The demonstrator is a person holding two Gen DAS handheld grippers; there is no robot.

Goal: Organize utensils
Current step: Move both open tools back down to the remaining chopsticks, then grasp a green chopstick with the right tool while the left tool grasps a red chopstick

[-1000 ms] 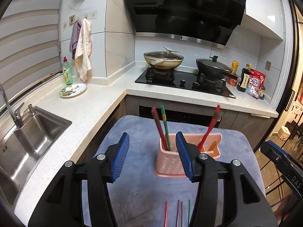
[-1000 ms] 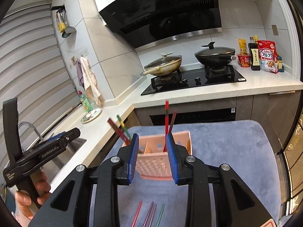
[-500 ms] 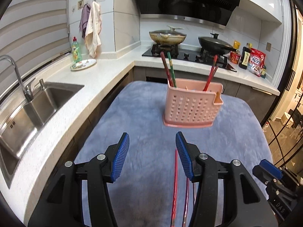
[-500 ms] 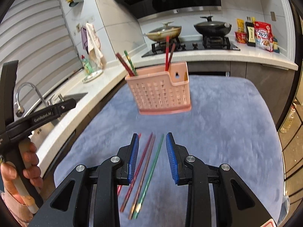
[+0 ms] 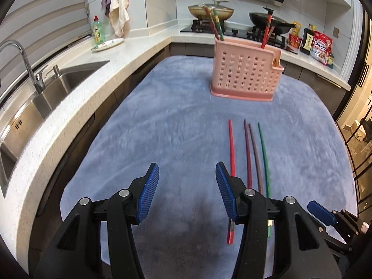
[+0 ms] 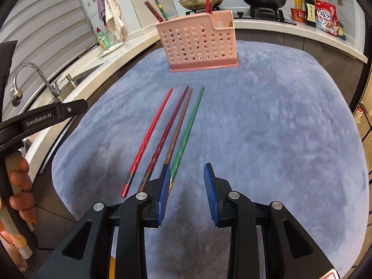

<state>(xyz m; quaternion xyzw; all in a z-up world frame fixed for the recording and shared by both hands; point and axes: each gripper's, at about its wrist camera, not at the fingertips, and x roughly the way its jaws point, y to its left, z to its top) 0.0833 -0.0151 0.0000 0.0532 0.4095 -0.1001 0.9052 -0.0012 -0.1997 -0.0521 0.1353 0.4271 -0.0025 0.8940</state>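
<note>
A pink perforated utensil holder [image 5: 246, 76] [image 6: 200, 44] stands upright at the far side of the blue-grey mat [image 5: 174, 125] [image 6: 279, 116], with several chopsticks standing in it. Several loose chopsticks lie side by side on the mat: red [image 5: 231, 146] [image 6: 153, 130], dark red [image 5: 247, 148] [image 6: 167, 134], brown [image 5: 255, 153] [image 6: 180, 125] and green [image 5: 264, 153] [image 6: 189, 125]. My left gripper [image 5: 187, 174] is open and empty, just left of their near ends. My right gripper [image 6: 187, 174] is open and empty, its left finger over the near ends of the brown and green ones.
A white counter with a steel sink [image 5: 34, 97] and tap [image 6: 30, 79] runs along the left. A stove with two pans [image 5: 269, 23] and food packets [image 6: 325, 16] is behind the mat. The left gripper's body [image 6: 41, 118] sits at the right view's left edge.
Both grippers have drawn back and lowered away from the holder toward the near ends of the loose chopsticks. Both stay open and empty.
</note>
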